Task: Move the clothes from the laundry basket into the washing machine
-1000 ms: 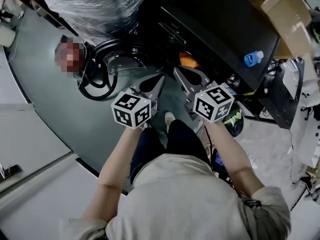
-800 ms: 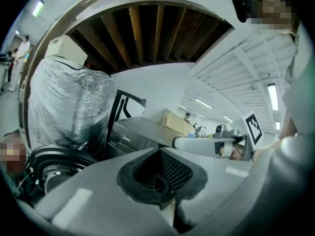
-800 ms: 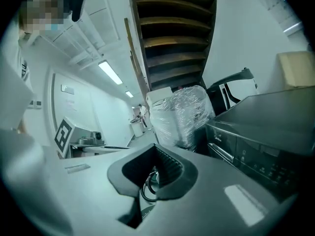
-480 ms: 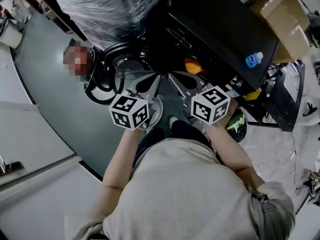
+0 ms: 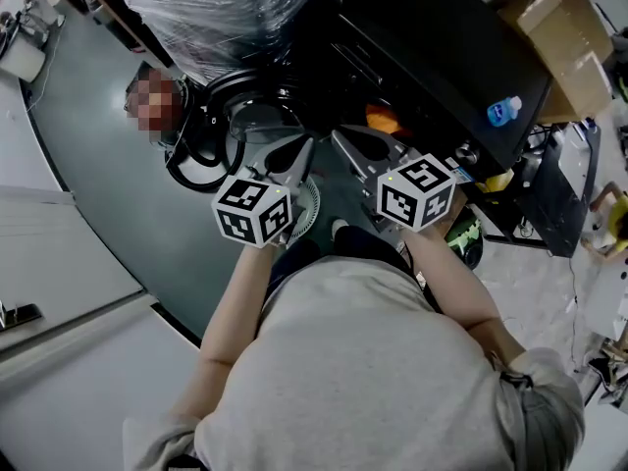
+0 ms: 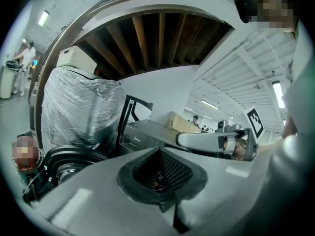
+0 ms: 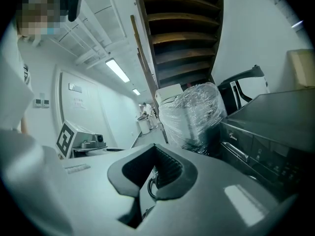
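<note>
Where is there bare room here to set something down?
The grey floor is bare between the white panel and the black hoses. The black machine top is bare left of the blue bottle. Right of the person, the pale floor is crowded with loose things.

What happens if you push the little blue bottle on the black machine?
The blue bottle looks small and plastic, so probably light and easy to slide. It sits near the edge of the black machine, so a push might knock it off.
</note>
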A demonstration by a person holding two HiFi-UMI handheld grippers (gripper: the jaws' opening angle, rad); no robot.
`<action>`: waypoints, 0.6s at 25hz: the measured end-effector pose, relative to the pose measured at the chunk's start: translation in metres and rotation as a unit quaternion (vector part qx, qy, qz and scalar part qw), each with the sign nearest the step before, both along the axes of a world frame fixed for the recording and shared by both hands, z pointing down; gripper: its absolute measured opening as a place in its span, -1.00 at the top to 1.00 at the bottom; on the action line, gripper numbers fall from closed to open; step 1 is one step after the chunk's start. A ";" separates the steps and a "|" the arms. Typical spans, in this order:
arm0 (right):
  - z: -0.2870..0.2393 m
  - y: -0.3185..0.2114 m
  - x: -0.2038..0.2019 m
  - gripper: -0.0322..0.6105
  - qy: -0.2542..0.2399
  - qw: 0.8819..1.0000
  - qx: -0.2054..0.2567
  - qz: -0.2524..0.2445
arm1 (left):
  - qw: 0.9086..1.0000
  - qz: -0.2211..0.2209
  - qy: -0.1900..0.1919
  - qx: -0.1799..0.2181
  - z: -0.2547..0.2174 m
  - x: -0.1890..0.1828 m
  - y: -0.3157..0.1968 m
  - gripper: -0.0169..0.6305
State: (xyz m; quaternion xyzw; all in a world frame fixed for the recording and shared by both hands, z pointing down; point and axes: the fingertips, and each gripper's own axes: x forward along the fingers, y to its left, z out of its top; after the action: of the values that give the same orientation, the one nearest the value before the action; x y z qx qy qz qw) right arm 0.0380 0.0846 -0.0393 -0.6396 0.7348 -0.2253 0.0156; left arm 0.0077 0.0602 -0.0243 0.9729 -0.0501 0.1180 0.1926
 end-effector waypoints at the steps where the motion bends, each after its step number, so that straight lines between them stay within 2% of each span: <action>1: 0.000 0.000 -0.001 0.82 -0.001 1.000 -0.003 -0.004 | 1.000 0.000 0.001 0.000 0.000 0.000 0.000 0.93; 15: 0.000 0.013 -0.006 0.82 -0.004 0.999 -0.026 -0.026 | 1.000 -0.012 0.015 -0.009 -0.003 -0.008 0.006 0.93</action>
State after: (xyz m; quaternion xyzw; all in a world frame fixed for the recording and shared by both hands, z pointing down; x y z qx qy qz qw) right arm 0.0324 0.0979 -0.0397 -0.6192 0.7452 -0.2474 -0.0040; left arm -0.0004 0.0658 -0.0277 0.9721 -0.0580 0.1012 0.2037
